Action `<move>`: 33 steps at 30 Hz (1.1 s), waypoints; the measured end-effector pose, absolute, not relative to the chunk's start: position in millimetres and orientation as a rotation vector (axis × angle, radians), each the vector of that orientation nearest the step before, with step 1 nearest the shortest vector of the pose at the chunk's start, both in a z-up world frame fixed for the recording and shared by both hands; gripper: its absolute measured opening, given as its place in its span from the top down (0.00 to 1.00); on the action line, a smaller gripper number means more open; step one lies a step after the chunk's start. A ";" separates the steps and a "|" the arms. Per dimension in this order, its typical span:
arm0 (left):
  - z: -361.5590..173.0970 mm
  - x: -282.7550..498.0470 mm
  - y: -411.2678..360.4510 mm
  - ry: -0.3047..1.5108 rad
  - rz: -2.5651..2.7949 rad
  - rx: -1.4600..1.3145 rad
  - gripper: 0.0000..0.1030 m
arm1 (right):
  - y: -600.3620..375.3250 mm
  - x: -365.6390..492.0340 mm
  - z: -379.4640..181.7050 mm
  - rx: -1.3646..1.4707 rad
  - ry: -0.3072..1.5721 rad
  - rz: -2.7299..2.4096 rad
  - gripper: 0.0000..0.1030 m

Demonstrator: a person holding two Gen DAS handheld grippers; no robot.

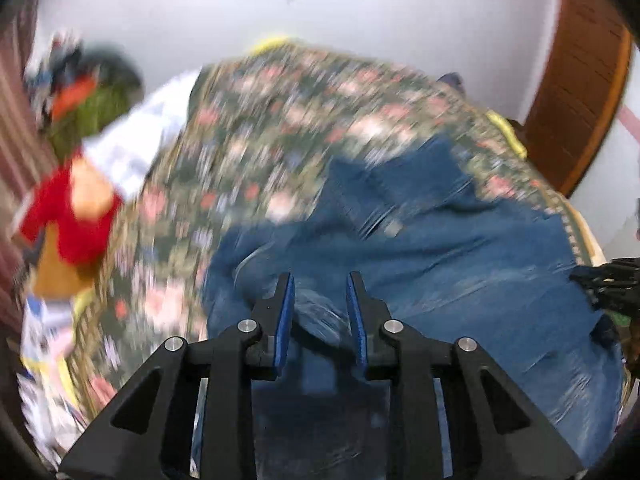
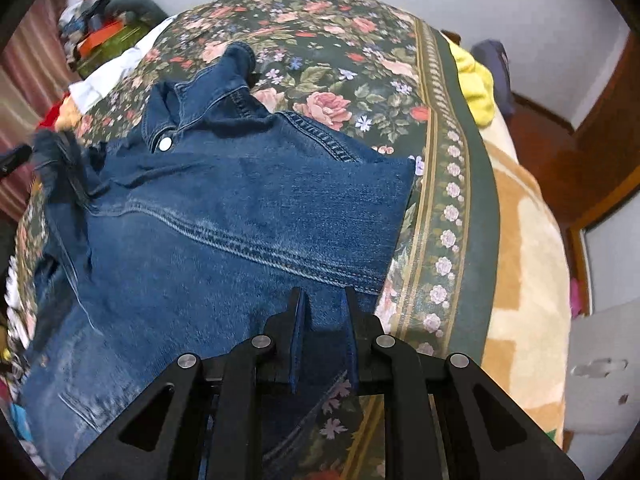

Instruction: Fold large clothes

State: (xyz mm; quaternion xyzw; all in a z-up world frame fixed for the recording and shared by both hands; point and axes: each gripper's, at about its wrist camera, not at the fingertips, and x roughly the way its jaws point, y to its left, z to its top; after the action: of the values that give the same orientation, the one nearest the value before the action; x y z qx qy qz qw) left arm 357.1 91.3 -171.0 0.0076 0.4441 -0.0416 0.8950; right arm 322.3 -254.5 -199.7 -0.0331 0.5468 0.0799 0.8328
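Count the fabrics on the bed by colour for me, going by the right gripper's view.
Blue: 1, denim jacket
Dark green floral: 1, bedspread
Yellow: 1, cloth
Beige and cream: 1, blanket
White: 1, cloth
Total: 5

The pile at far left is too jumbled to count.

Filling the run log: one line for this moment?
stage: folding | item: denim jacket on floral bedspread | left hand-held gripper: shut on denim | right hand-held gripper: shut on denim

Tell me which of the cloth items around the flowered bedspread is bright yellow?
The yellow blanket bunched at the bedspread's far right edge, beyond its green border. The denim jacket is blue, and the cloth at the far left is white.
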 end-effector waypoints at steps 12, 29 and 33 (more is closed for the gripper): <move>-249.6 306.9 178.3 1.071 -0.101 -0.454 0.40 | -261.2 312.8 -202.8 -0.104 1.185 0.101 0.86; -240.9 385.1 102.3 1.030 0.110 -0.024 0.73 | -289.7 299.6 -199.1 0.070 1.218 0.127 0.86; -188.8 381.0 104.1 0.874 0.120 0.007 0.73 | -295.8 307.9 -189.2 0.141 1.239 0.150 0.86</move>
State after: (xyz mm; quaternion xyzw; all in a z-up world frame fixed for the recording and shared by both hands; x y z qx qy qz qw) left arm 381.0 104.1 -188.8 0.0036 0.4228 0.0580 0.9044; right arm 307.9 -295.8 -189.2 0.0660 0.5796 0.0700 0.8092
